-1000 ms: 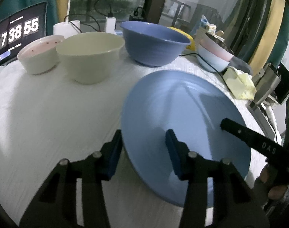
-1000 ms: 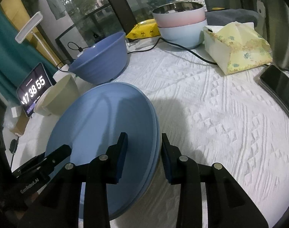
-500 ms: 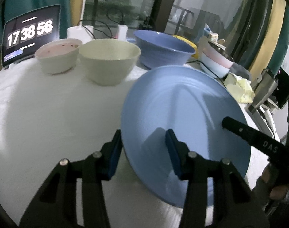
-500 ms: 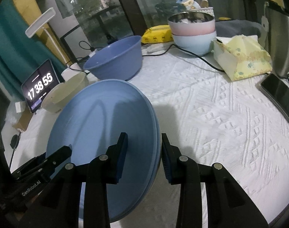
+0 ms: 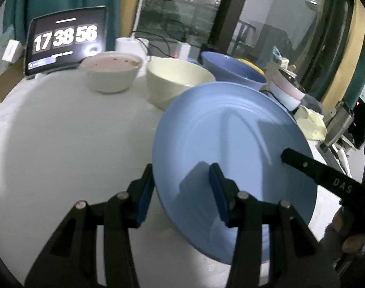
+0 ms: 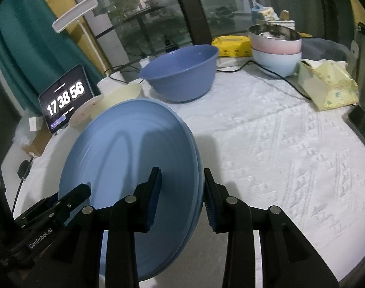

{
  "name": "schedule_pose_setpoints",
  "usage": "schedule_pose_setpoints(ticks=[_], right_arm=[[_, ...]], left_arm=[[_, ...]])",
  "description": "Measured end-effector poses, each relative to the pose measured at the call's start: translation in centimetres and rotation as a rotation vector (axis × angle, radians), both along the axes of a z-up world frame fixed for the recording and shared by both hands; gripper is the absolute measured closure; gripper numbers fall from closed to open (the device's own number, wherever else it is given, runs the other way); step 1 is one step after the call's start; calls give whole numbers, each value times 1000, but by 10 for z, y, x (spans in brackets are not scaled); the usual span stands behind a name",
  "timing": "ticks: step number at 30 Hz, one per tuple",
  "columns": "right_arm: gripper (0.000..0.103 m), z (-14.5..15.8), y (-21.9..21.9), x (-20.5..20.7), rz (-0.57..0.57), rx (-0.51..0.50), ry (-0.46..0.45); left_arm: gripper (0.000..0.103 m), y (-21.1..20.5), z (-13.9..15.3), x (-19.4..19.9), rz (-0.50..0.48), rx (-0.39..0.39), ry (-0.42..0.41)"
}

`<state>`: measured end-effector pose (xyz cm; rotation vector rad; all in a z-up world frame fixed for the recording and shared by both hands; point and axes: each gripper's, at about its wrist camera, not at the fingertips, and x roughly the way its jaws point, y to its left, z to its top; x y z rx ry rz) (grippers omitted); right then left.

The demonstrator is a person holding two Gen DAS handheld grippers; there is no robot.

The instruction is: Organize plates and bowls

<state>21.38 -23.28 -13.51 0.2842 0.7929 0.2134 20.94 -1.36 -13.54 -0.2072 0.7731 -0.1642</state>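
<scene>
A large blue plate (image 5: pixel 230 132), showing a double rim in the right wrist view as if two plates are stacked (image 6: pixel 134 158), hangs tilted above the white tablecloth. My left gripper (image 5: pixel 181 175) is shut on its left edge. My right gripper (image 6: pixel 181 175) is shut on its right edge, and one of its fingers (image 5: pixel 288 156) lies on the plate face in the left wrist view. At the back stand a white bowl with a pink inside (image 5: pixel 111 72), a cream bowl (image 5: pixel 177 81) and a big blue bowl (image 6: pixel 182 72).
A stack of pink and pale blue bowls with a steel one on top (image 6: pixel 276 48) sits at the back right, with a black cable (image 6: pixel 288 81) running past it. A yellow tissue pack (image 6: pixel 326 86), a phone (image 6: pixel 360 120) and a clock tablet (image 5: pixel 64 38) line the table edges.
Both grippers have carried the plate together to the left and slightly up. The bowls at the back now sit further right in the left wrist view. Neither grip has changed.
</scene>
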Motion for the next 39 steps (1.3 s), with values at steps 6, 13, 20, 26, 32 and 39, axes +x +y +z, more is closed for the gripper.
schedule_pose_setpoints(ticks=[6, 13, 20, 26, 32, 39], right_arm=[[67, 4, 28, 1, 40, -15, -2], [67, 5, 59, 5, 90, -17, -1], [67, 5, 93, 11, 140, -28, 6], [67, 2, 120, 18, 178, -39, 16], [67, -2, 141, 25, 207, -42, 30], [67, -9, 156, 34, 230, -51, 50]], left_arm=[[56, 27, -1, -6, 41, -15, -7], [56, 56, -2, -13, 90, -14, -13], [56, 86, -7, -17, 144, -22, -10], [56, 110, -13, -19, 180, -23, -3], [56, 130, -16, -17, 207, -20, 9], [56, 144, -23, -13, 229, -23, 35]])
